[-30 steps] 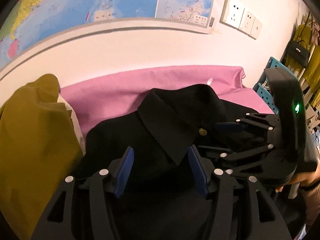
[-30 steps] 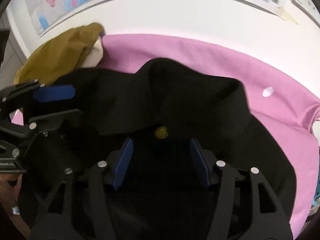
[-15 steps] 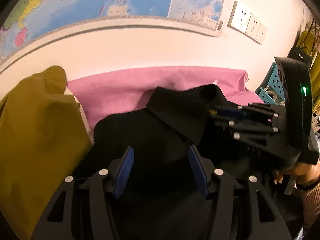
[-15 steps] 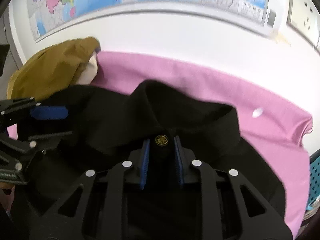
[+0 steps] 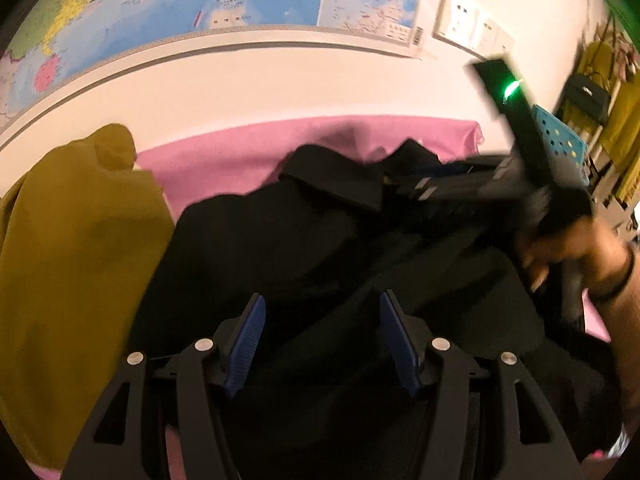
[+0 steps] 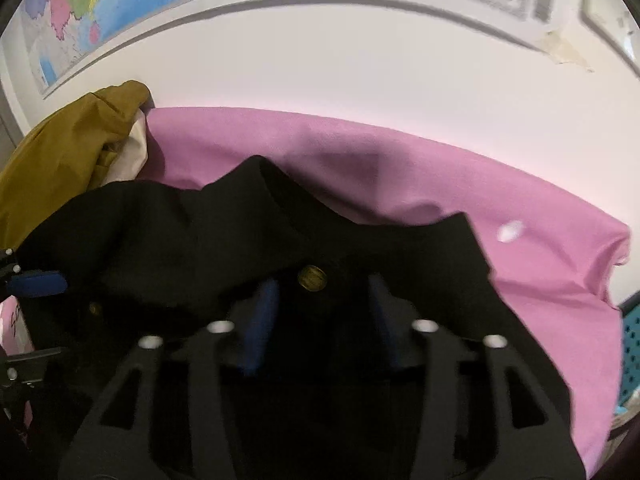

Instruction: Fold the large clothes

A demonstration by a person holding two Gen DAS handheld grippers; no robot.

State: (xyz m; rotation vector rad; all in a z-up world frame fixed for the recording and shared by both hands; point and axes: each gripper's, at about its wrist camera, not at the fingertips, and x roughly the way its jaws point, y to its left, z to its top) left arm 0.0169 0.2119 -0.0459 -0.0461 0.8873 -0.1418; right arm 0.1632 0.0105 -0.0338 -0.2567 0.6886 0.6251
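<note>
A black collared shirt [image 5: 280, 248] with a gold button [image 6: 312, 278] lies rumpled on the pink cloth [image 6: 460, 184]. Its collar [image 6: 280, 196] is bunched up. My right gripper [image 6: 320, 308] hovers just below the button. Its jaws are opening, and black fabric lies loose between the pads without being pinched. In the left wrist view the right gripper [image 5: 440, 184] is blurred at the collar, held by a hand [image 5: 580, 256]. My left gripper [image 5: 320, 324] hangs over the shirt's body. Its jaws stand apart, opening a little, with nothing gripped; it also shows at the right view's left edge [image 6: 28, 320].
A mustard-yellow garment [image 5: 72, 260] is heaped at the left, against the shirt. The white wall with maps [image 5: 180, 12] runs close behind the pink cloth. A blue perforated crate [image 5: 560, 140] stands at the far right.
The right gripper pinched the shirt below the button, rose a little with it, and has parted its jaws again. The collar is now bunched higher. The left gripper shifted slightly over the shirt's body.
</note>
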